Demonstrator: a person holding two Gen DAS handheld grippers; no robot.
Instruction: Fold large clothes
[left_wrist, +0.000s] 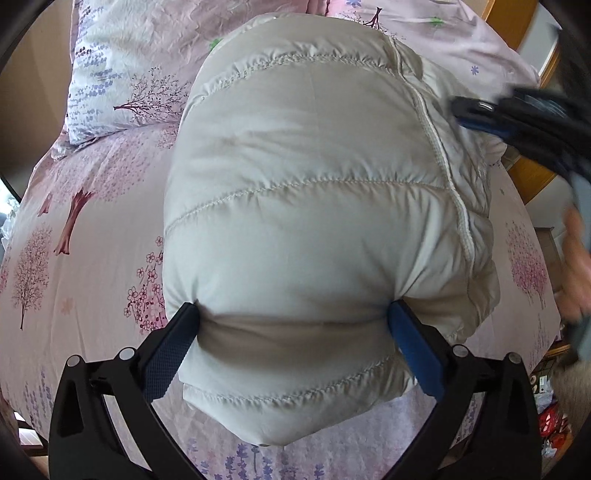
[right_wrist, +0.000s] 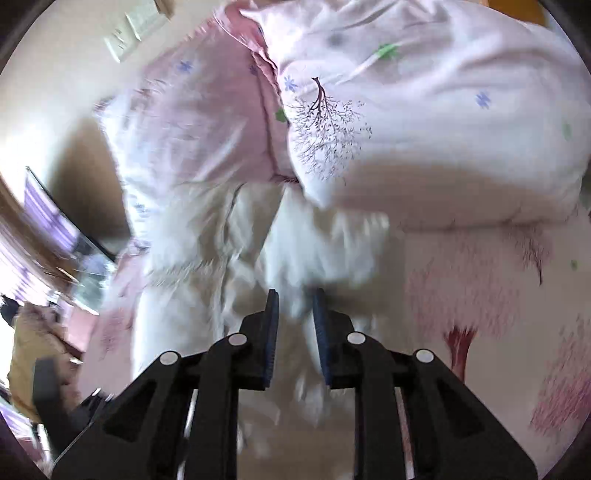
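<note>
Now we have the puffy jacket (left_wrist: 314, 206) bundled on the bed (left_wrist: 92, 229), our left tongs (left_wrist: 291, 332) spread wide with the pads pressing its near end. Our right tongs (right_wrist: 295, 332), nearly together, pinch a fold of jacket cloth. We judge we're mid-fold; next, carry that fold over and flatten.

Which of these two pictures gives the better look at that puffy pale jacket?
The left wrist view. There the quilted jacket fills the middle, sharp, with its stitched seams clear, lying on the flowered bedsheet between the left gripper's wide fingers. The right wrist view shows only a blurred white fold of it, caught in the right gripper.
</note>
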